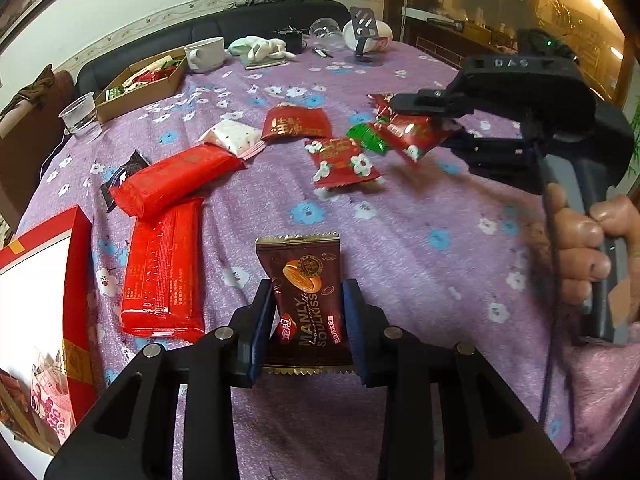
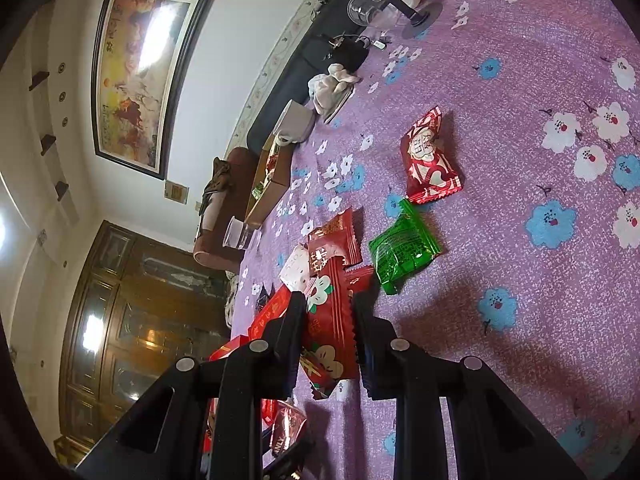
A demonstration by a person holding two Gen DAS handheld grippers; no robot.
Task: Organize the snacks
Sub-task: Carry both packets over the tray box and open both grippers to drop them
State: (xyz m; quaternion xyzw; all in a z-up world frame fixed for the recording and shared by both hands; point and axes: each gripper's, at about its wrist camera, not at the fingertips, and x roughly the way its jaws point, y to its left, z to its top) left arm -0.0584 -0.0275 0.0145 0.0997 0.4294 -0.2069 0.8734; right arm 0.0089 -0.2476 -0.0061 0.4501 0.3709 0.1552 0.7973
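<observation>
Between each claw's (image 1: 307,320) jaws, a snack.

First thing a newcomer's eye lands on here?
Both grippers are loaded: the left gripper pinches a dark brown snack packet upright, and the right gripper clamps a red flowered packet above the table. Behind them, red and green packets lie scattered on the purple floral tablecloth.

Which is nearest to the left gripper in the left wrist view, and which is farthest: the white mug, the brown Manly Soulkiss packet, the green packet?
1. Brown Manly Soulkiss packet: held between the fingers of the left gripper.
2. Green packet: mid-table, right of centre, beside the right gripper's red packet.
3. White mug: far edge, left, by the cardboard box.
</observation>
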